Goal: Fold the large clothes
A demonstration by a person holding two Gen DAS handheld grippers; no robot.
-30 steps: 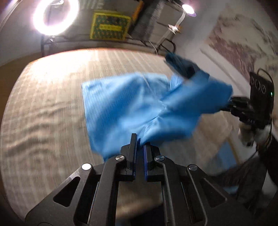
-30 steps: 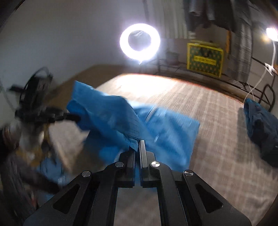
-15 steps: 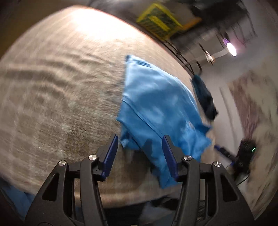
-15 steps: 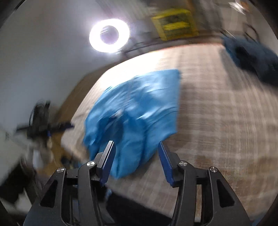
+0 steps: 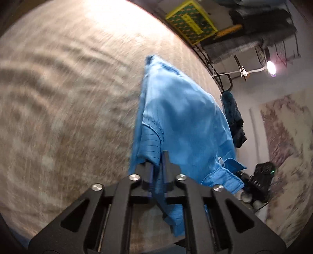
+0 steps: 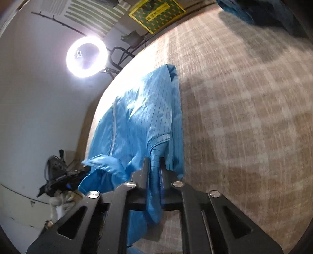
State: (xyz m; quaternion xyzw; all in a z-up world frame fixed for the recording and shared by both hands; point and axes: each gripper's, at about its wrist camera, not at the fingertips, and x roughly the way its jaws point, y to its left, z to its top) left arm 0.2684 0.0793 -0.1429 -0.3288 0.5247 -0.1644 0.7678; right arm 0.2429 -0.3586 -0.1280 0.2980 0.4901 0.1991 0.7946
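Observation:
A large light-blue garment (image 5: 182, 117) lies stretched on the beige checked bed cover (image 5: 58, 97). My left gripper (image 5: 157, 162) is shut on the garment's near edge, with cloth hanging down between the fingers. In the right wrist view the same blue garment (image 6: 137, 121) runs away from me, and my right gripper (image 6: 154, 164) is shut on a sleeve-like fold of it. The other gripper shows in each view: the right one at the left wrist view's far right (image 5: 262, 175), the left one at the right wrist view's left (image 6: 58, 175).
A dark blue-green garment (image 5: 232, 119) lies at the bed's far side, also in the right wrist view (image 6: 254, 9). A ring light (image 6: 87, 56), a yellow crate (image 5: 190, 19) and a metal rack stand beyond the bed. A lamp (image 5: 271, 67) glows by the wall.
Half a second ago both grippers were open above the garment. Now both are shut on its near edge. Both views have swung and the cloth is pulled straighter.

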